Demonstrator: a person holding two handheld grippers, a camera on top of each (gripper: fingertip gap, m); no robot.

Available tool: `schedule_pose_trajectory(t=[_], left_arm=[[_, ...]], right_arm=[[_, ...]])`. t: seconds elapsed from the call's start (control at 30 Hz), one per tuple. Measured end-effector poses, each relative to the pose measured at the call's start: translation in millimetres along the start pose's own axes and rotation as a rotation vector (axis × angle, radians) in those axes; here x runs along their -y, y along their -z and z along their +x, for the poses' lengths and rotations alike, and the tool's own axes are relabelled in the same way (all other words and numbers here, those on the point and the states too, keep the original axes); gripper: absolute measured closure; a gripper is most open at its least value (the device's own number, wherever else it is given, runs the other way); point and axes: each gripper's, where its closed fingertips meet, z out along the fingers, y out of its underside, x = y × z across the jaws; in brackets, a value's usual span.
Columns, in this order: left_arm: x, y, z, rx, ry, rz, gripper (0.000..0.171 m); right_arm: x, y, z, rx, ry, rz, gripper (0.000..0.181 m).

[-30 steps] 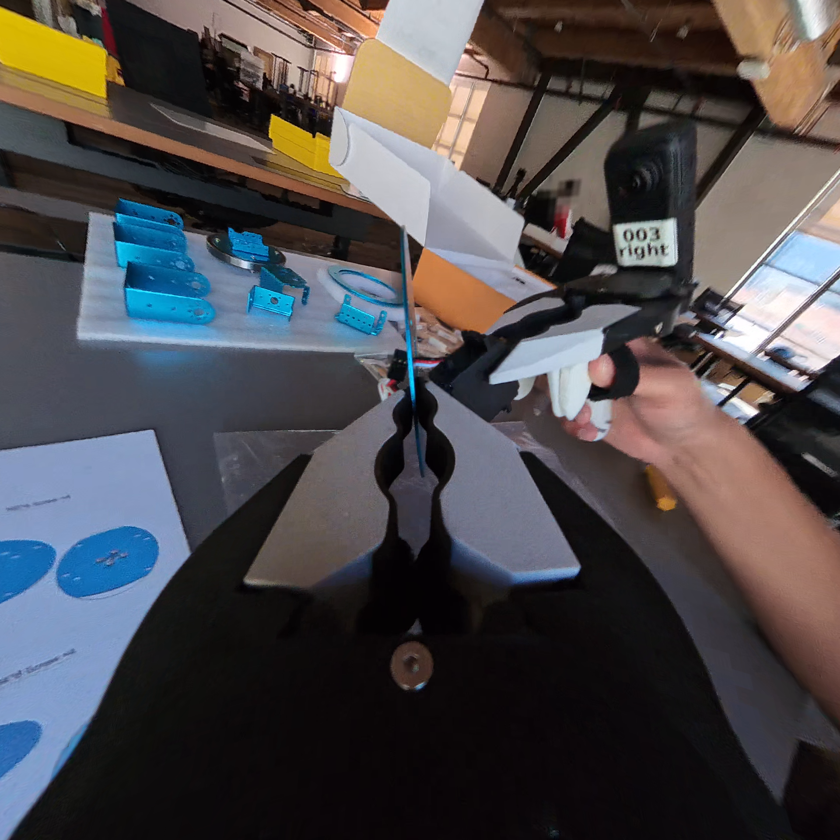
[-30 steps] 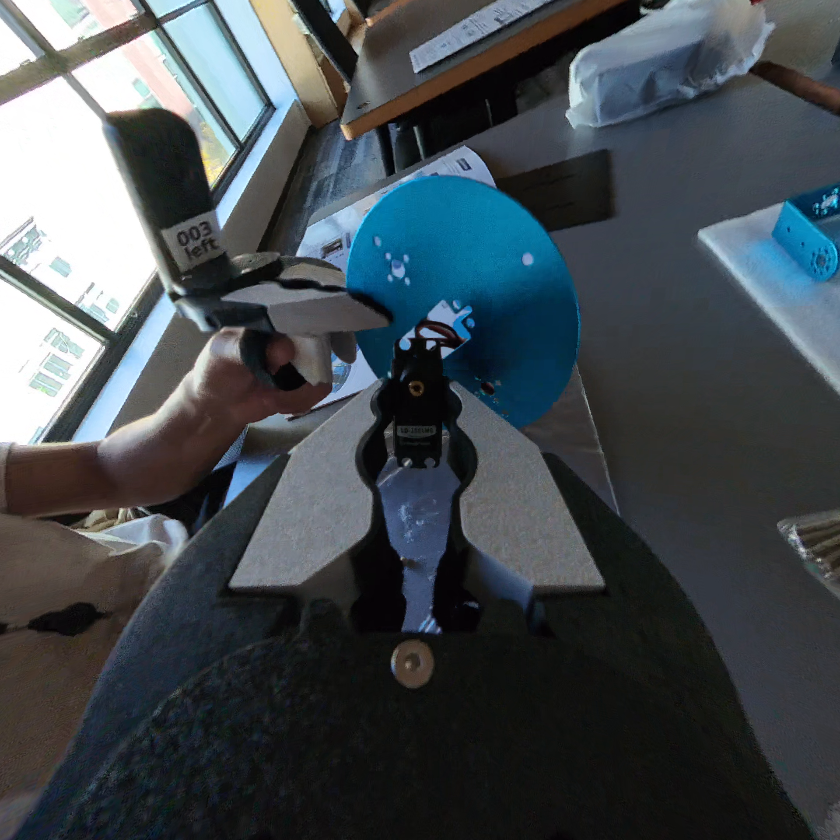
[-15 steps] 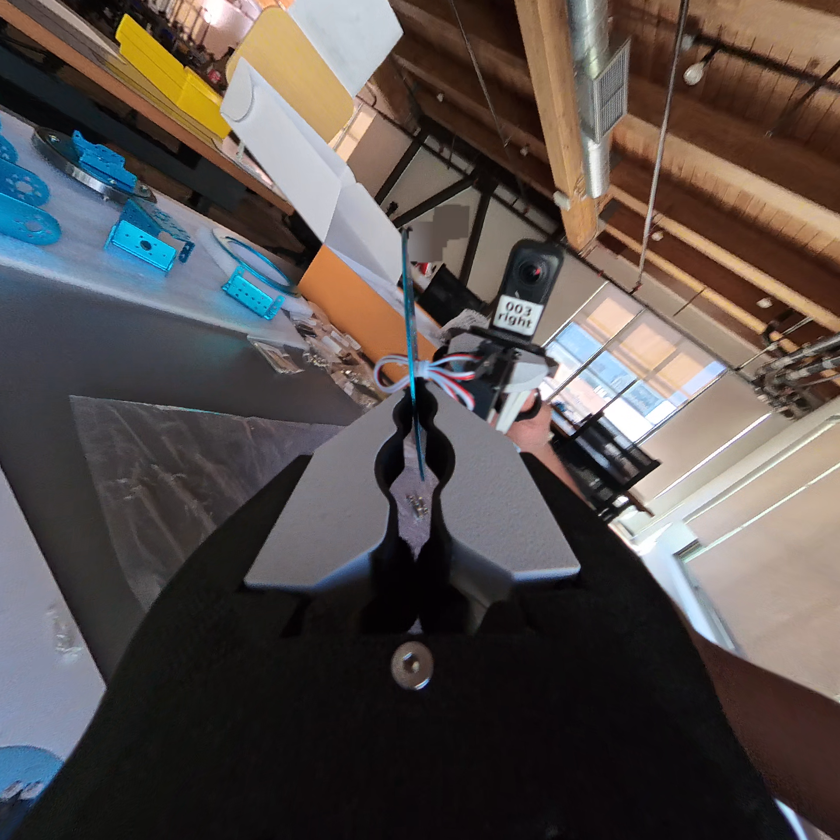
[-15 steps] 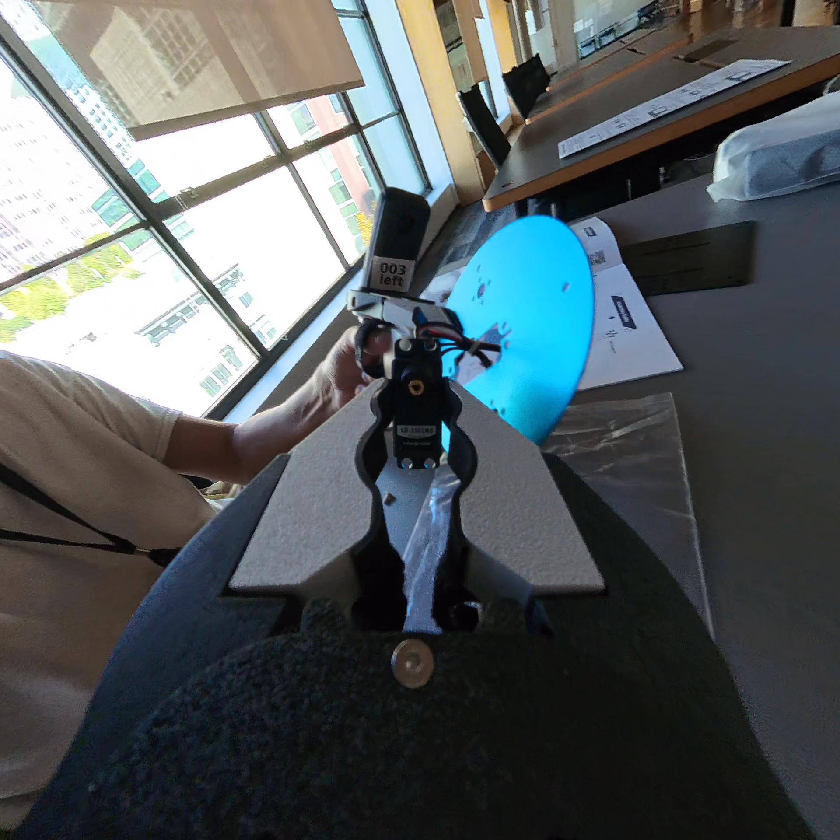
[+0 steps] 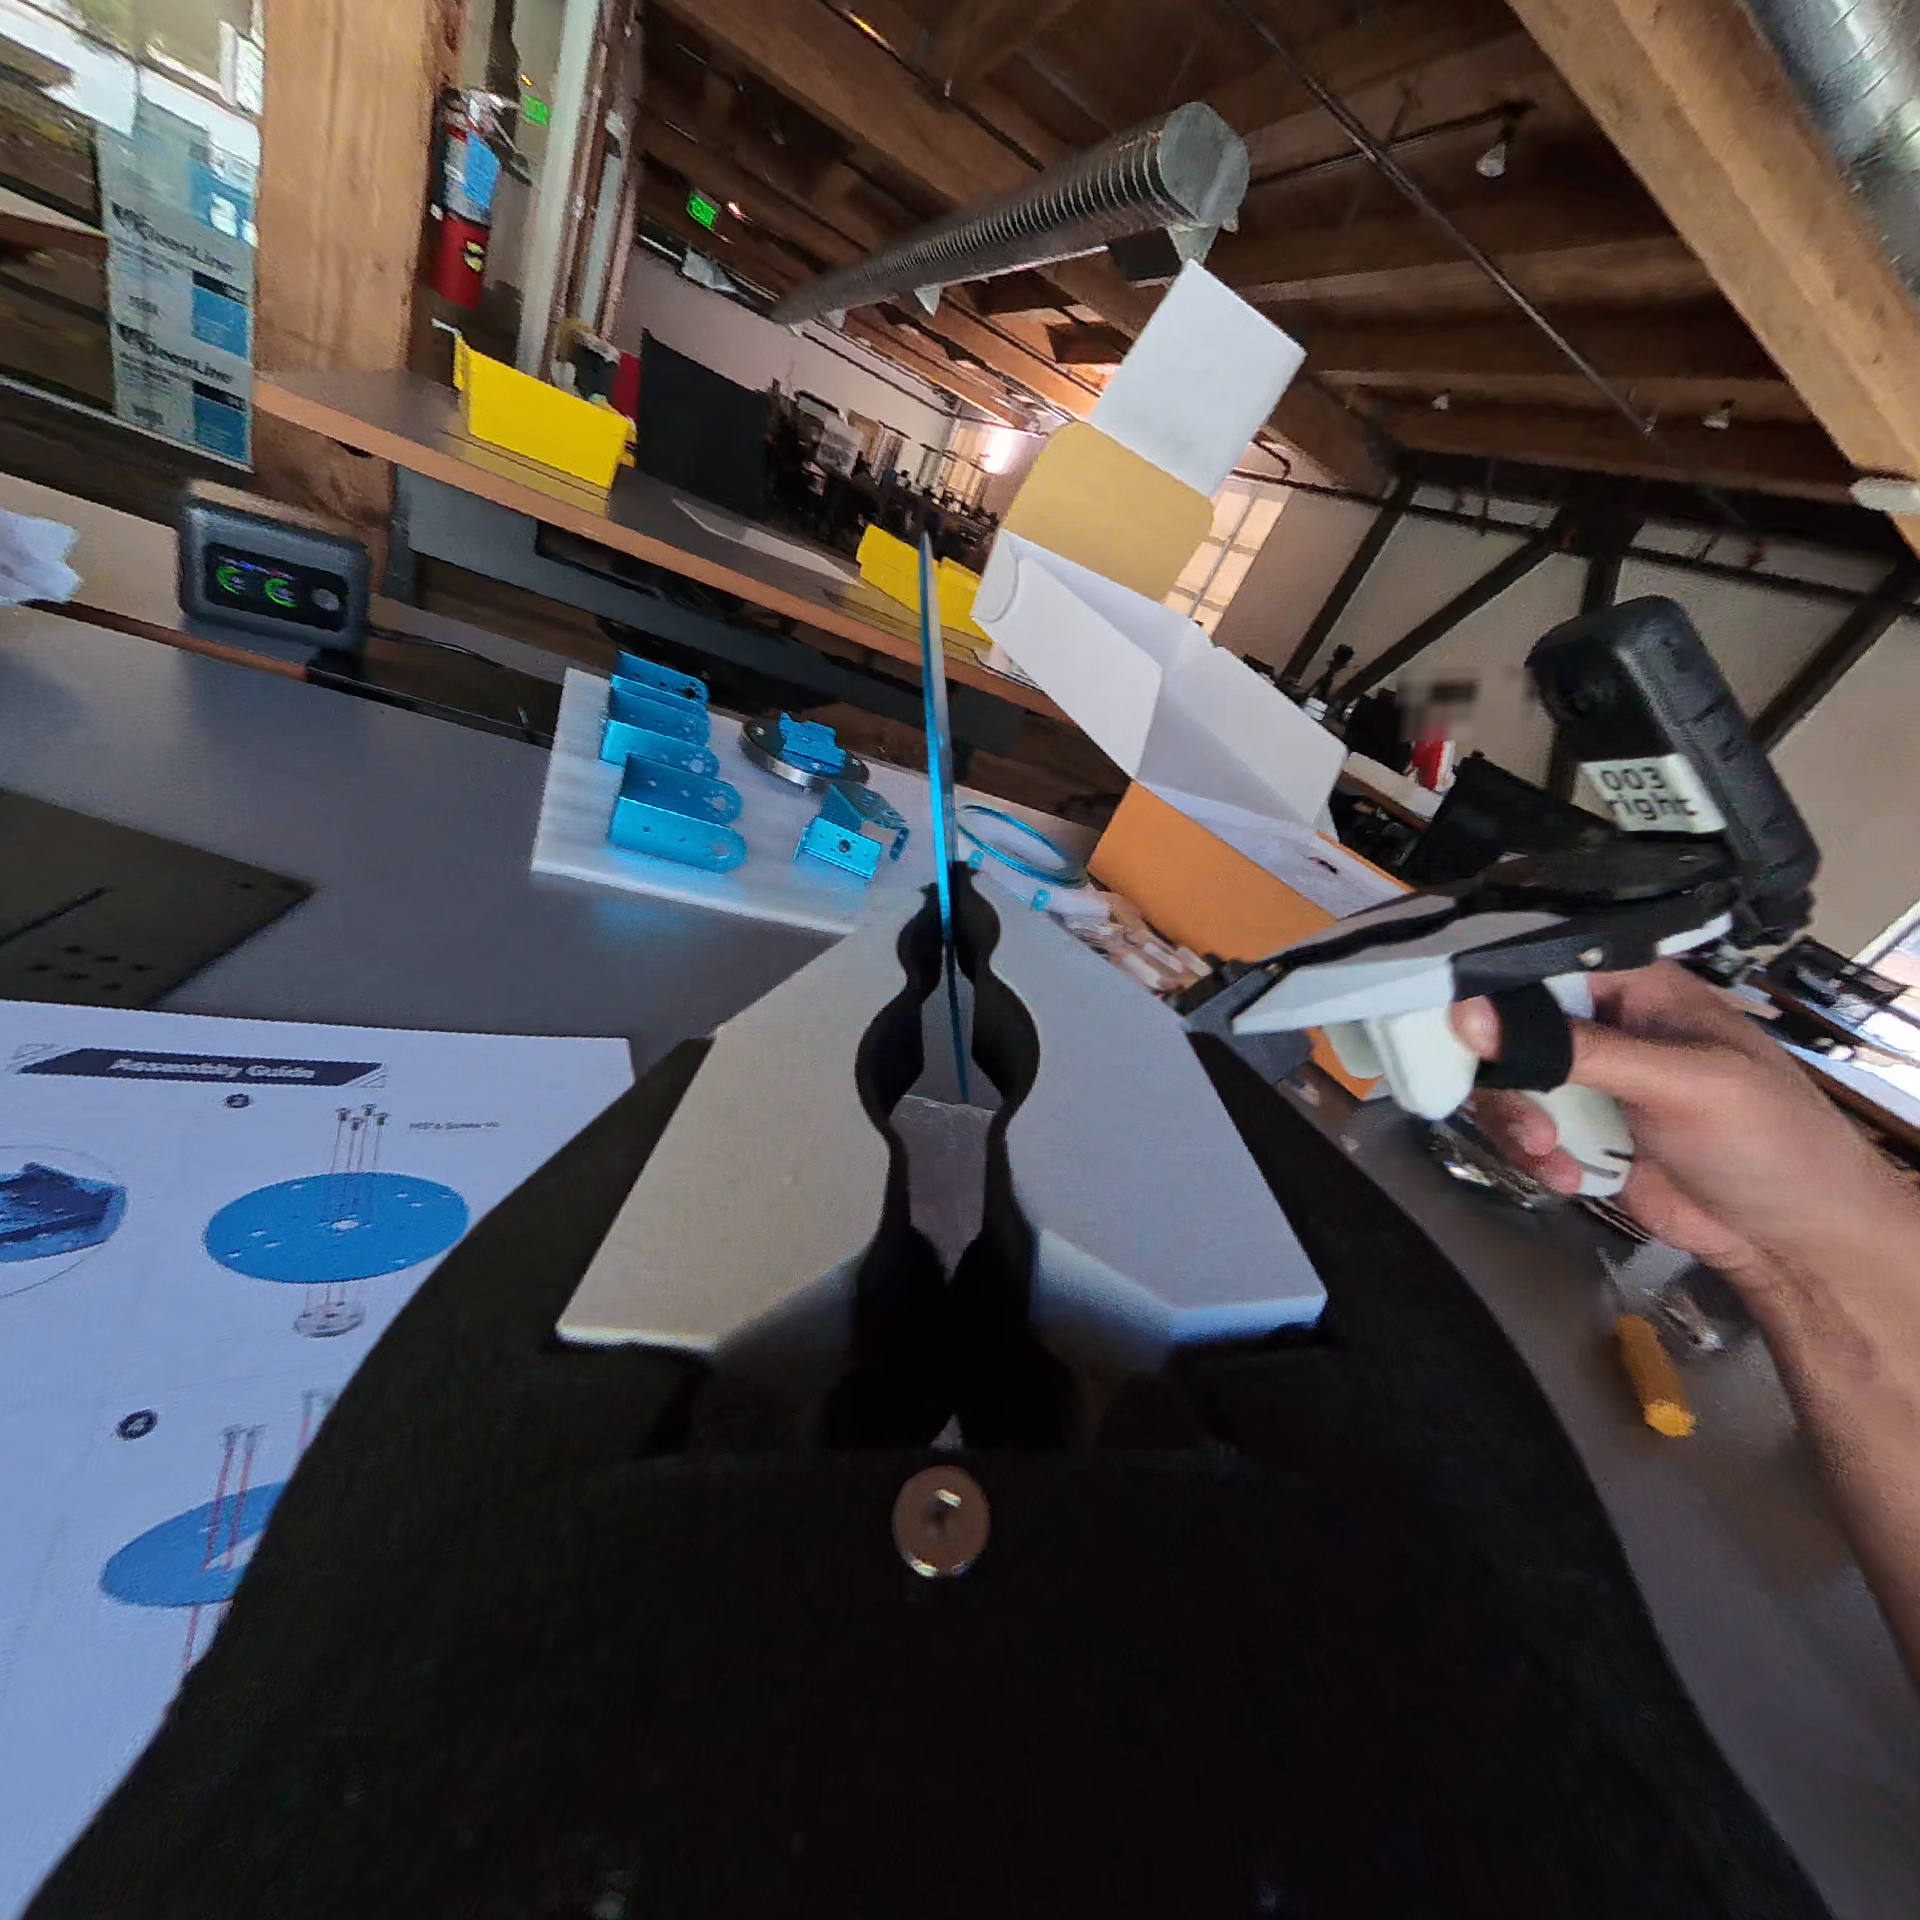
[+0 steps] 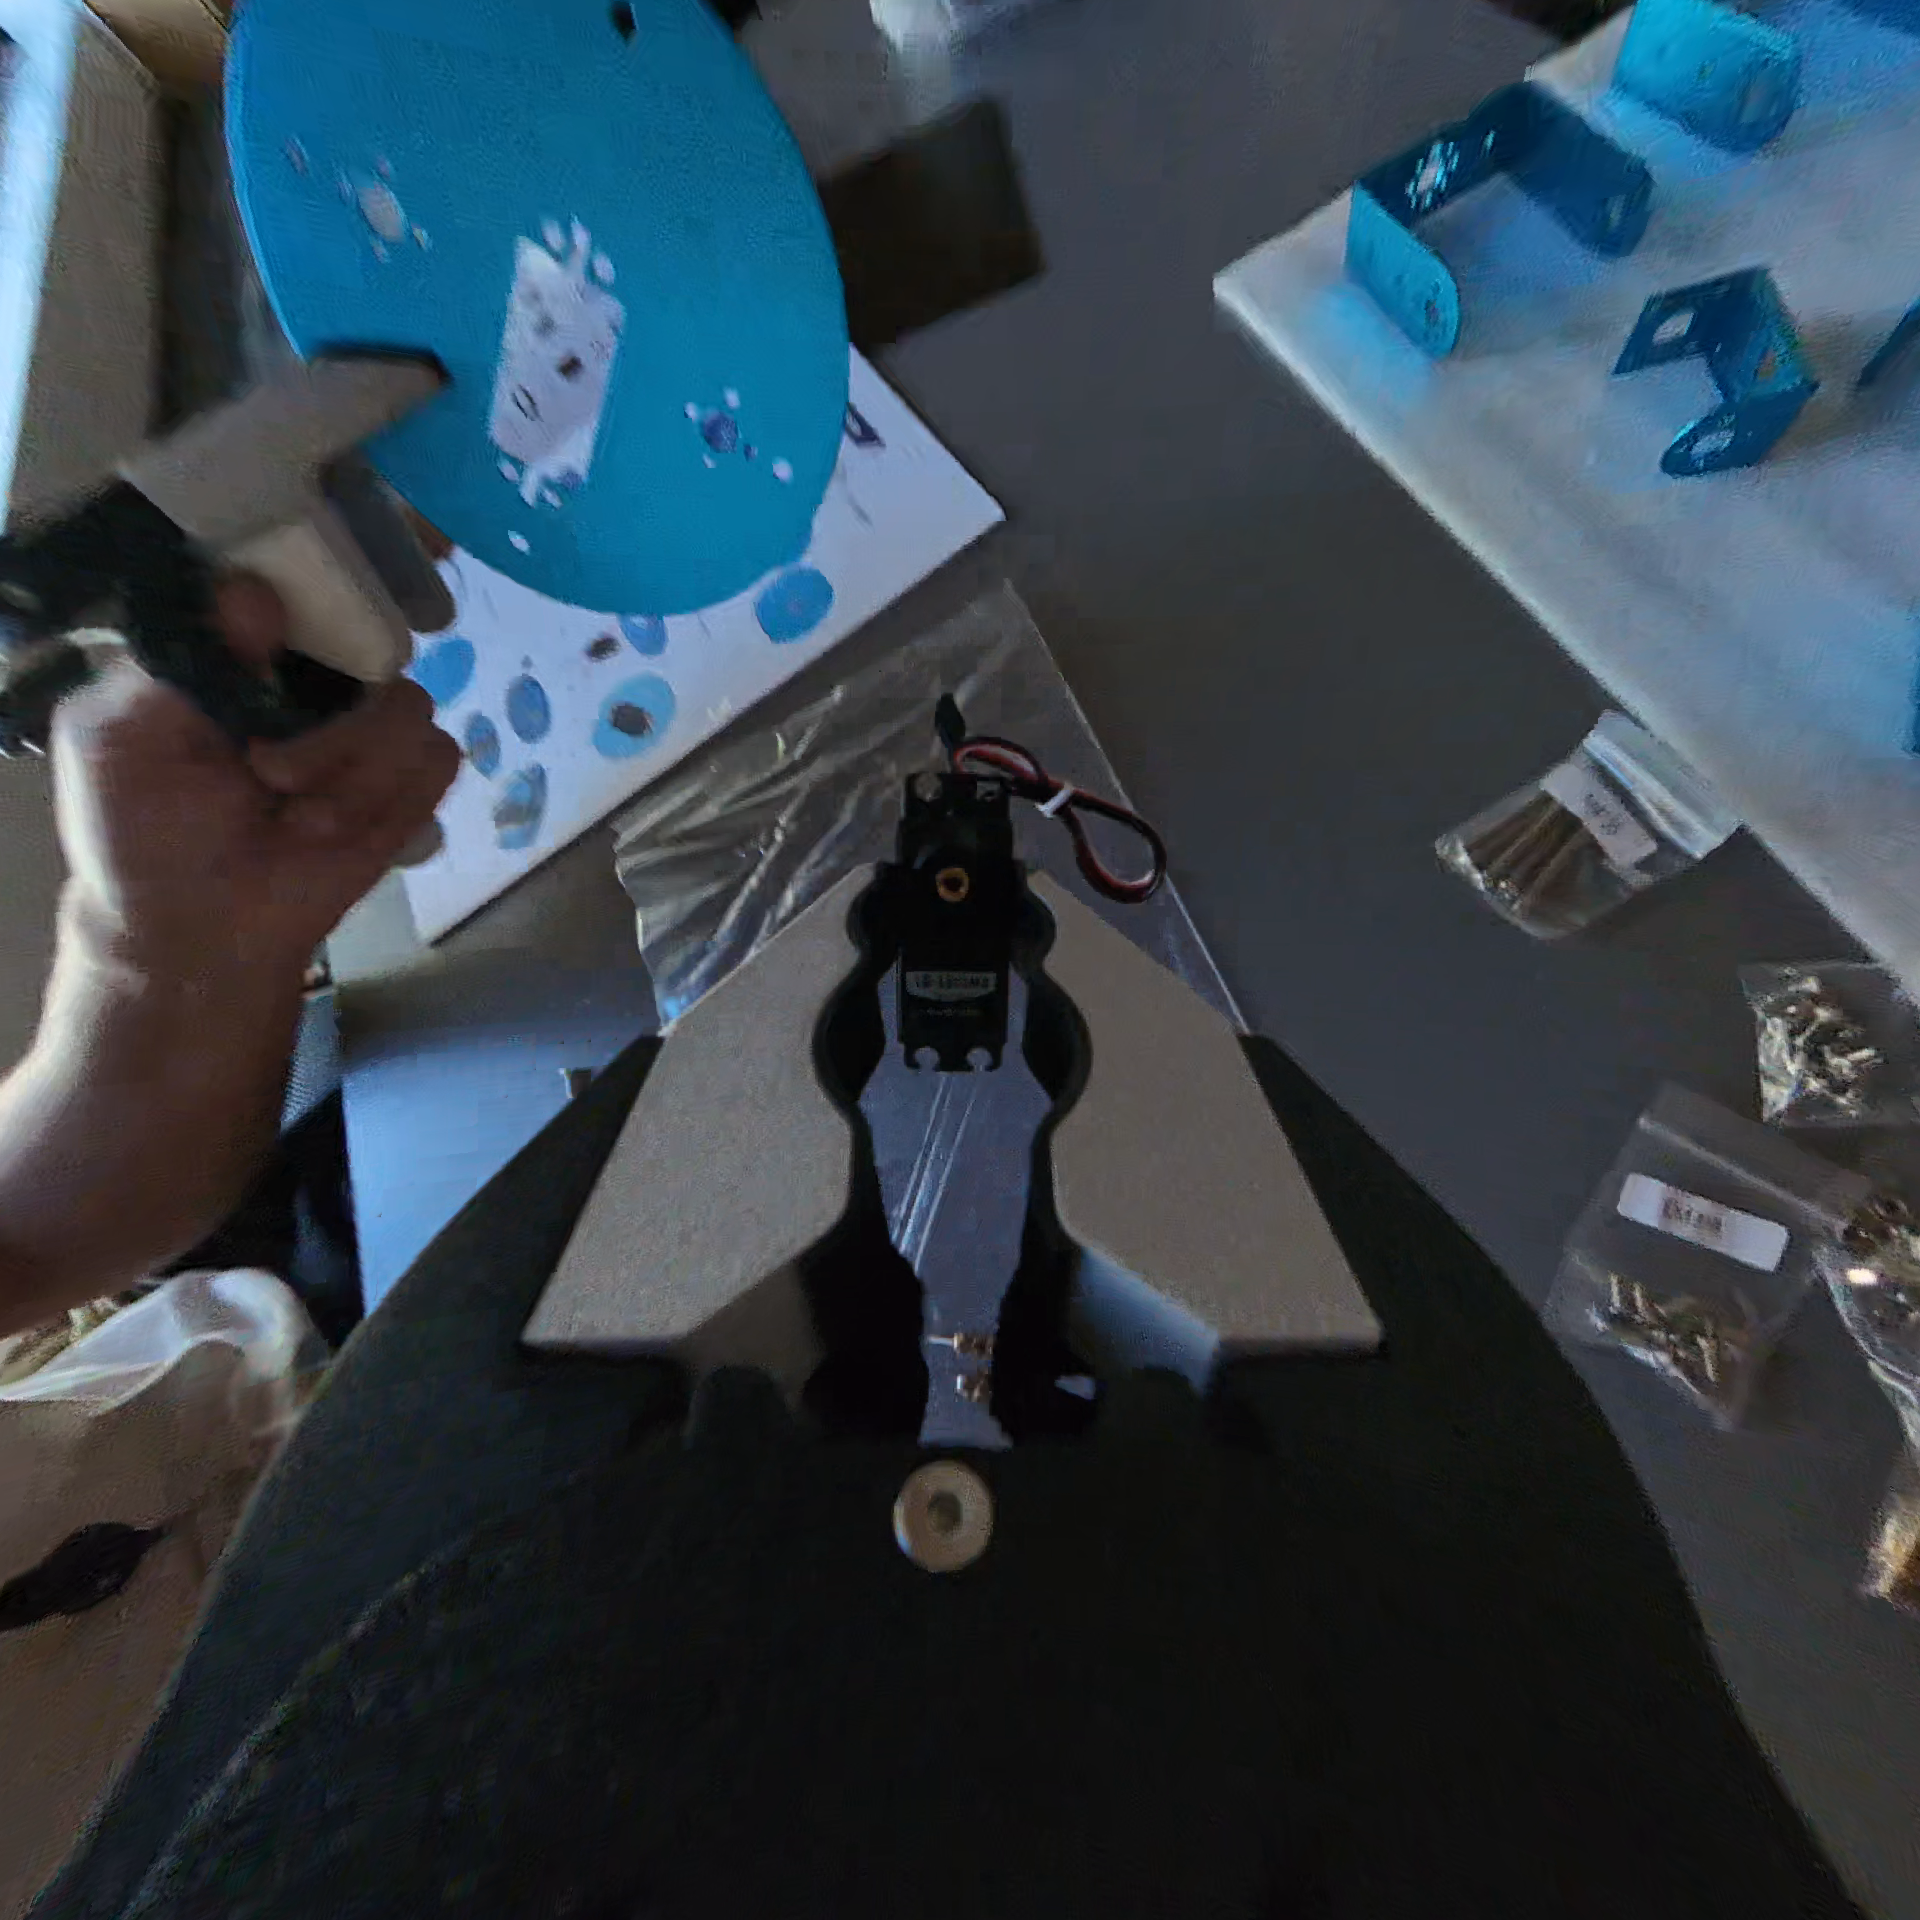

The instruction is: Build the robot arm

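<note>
Brackets lie on a foam sheet on the table; a box stands right of it, a printed guide lies nearer

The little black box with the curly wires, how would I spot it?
Find the grey table, then the clear plastic bag lying on it. Above that, the right gripper pinches a black servo motor. Only it trails a red, black and white wire loop.

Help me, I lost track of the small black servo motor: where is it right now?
In the right wrist view the black servo sits clamped between the right hand-held gripper fingers, above a clear plastic bag on the grey table.
</note>
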Motion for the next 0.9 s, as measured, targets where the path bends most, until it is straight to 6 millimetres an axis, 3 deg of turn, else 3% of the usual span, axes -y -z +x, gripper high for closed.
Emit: schedule_pose_trajectory(t=[0.2,0.37,0.7,0.9], left_arm=[[-3.3,-4.1,11.8,-0.079,0.141,-0.029,0.171],[-8.7,-4.9,16.3,-0.101,0.206,-0.036,0.171],[-19.6,-8.6,24.4,-0.136,0.385,-0.016,0.171],[-14.9,-2.7,19.2,-0.132,0.355,-0.019,0.171]], right_arm=[[-45.9,-33.8,-5.5,-0.147,0.071,-0.325,0.161],[-59.3,-52.3,-4.4,-0.143,0.091,-0.383,0.161],[-57.4,-60.0,-9.5,-0.003,0.052,-0.319,0.154],[-64.8,-33.3,-12.2,-0.060,0.122,-0.414,0.161]])
